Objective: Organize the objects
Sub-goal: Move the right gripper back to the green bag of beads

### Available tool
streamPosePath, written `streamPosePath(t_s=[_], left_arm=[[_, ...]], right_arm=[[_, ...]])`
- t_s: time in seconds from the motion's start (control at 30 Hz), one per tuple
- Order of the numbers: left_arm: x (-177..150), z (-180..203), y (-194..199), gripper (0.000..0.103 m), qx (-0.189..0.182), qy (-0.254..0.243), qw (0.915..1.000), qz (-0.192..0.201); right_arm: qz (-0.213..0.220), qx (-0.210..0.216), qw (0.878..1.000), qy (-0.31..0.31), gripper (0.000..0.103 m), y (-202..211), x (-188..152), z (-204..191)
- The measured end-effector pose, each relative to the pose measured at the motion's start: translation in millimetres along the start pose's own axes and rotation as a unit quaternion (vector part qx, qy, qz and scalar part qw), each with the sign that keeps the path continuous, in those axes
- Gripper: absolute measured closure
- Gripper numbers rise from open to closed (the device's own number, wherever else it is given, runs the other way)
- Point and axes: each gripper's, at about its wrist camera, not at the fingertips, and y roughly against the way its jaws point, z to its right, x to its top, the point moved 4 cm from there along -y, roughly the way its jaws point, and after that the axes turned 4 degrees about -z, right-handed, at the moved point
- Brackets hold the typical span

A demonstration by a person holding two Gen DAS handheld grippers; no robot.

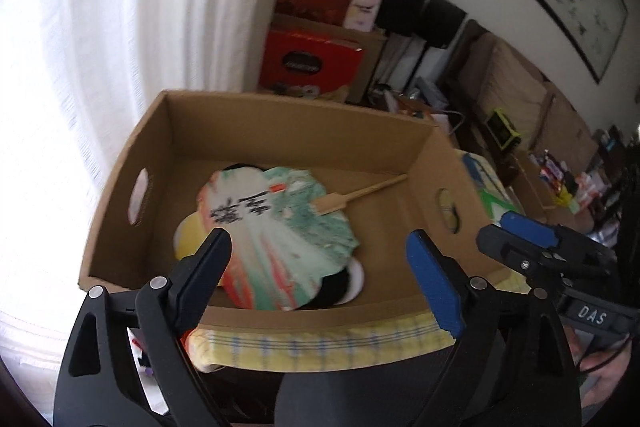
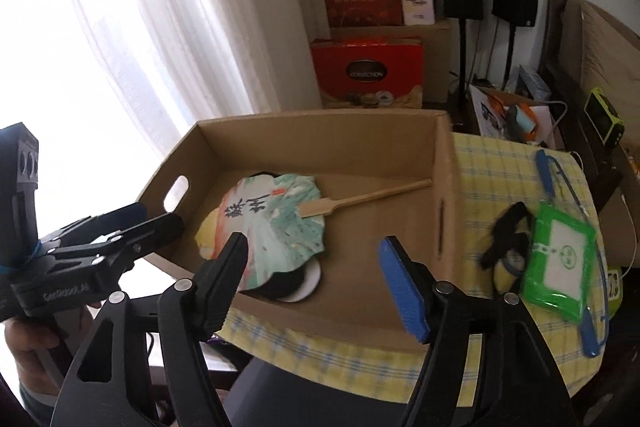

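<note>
With the scalloped paper fan on its flat wooden handle point(image 2: 272, 223) already lying inside the open brown cardboard box point(image 2: 320, 131), on top of a black-and-white round thing that it mostly covers, what seems left to organize sits to the right of the right tool point(image 2: 312, 279): a green-framed drawing board with blue cord and pen point(image 2: 560, 263) and a black strap with something yellowish under it point(image 2: 506, 243), both on the yellow checked cloth of the surface point(image 2: 480, 163). The board's long axis runs away from that tool, tilted slightly. The right tool is much the nearer; the left tool point(image 1: 320, 267) hangs over the box's near-left side. Both tools stand spread, with nothing between their pads. What lies under the strap is hard to make out, and the board's near end is partly cut off by the tool's arm.
</note>
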Motion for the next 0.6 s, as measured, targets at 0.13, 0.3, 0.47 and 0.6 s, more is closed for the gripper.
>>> streamPosePath(t_s=[0.13, 0.3, 0.47, 0.6], left_arm=[[-1.2, 31.2, 4.4, 0.008, 0.001, -0.035, 0.9993, 0.012], [-2.6, 64.8, 6.7, 0.004, 0.005, -0.065, 0.9977, 0.020], [-5.2, 89.3, 4.6, 0.000, 0.005, -0.082, 0.9964, 0.023], [-10.4, 107.6, -3.4, 0.000, 0.002, -0.095, 0.9953, 0.016]], right_arm=[[0.000, -0.015, 1.000, -0.005, 0.031, 10.4, -2.0, 18.5], [0.002, -0.037, 0.999, -0.017, 0.028, 22.9, -7.6, 44.1], [0.007, -0.055, 0.998, -0.033, 0.024, 36.1, -15.1, 73.0], [0.015, -0.073, 0.996, -0.046, 0.019, 49.2, -21.0, 97.2]])
